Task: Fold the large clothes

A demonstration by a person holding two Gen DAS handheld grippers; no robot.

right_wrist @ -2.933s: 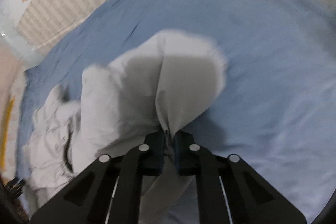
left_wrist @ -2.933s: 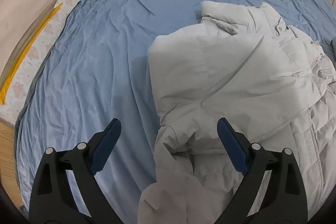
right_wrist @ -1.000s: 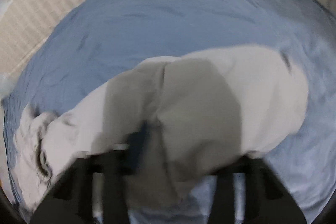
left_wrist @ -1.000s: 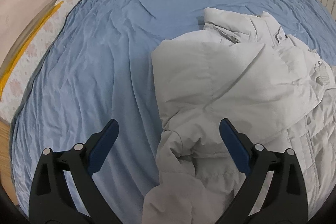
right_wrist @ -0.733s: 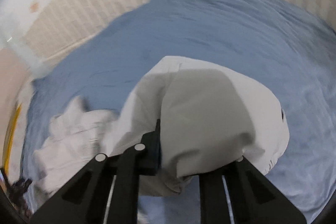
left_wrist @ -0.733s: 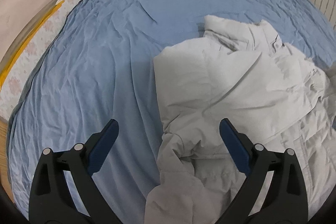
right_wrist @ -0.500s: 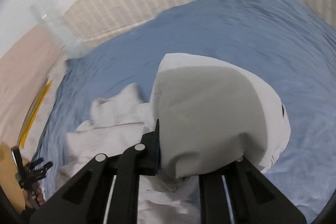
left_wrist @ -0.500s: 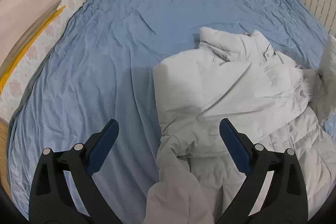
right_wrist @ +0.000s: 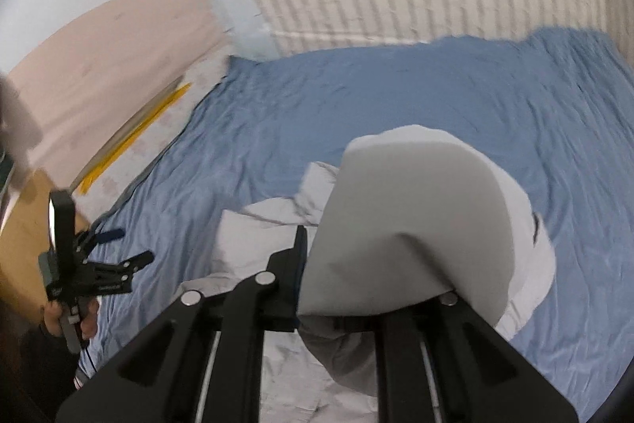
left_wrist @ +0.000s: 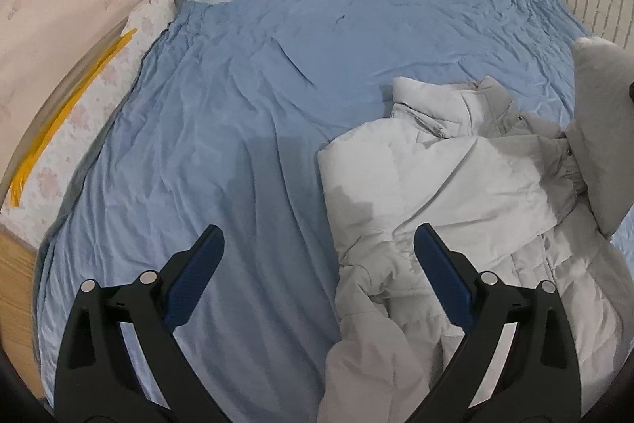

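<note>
The right gripper [right_wrist: 368, 288] carries the jacket's [left_wrist: 436, 185] sleeve [right_wrist: 416, 224] draped over spread jaws; whether it is pinched cannot be told. The left gripper [left_wrist: 317, 264], jaws spread, should pin the body ahead.

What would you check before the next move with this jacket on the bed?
1. Left gripper open: ok.
2. Right gripper gripping the jacket: cannot tell; its jaws stand apart with cloth draped over them.
3. Jacket lying flat: not ok, it is bunched.
4. Bare sheet left of the jacket: ok.
5. Grippers well apart from each other: ok.
</note>
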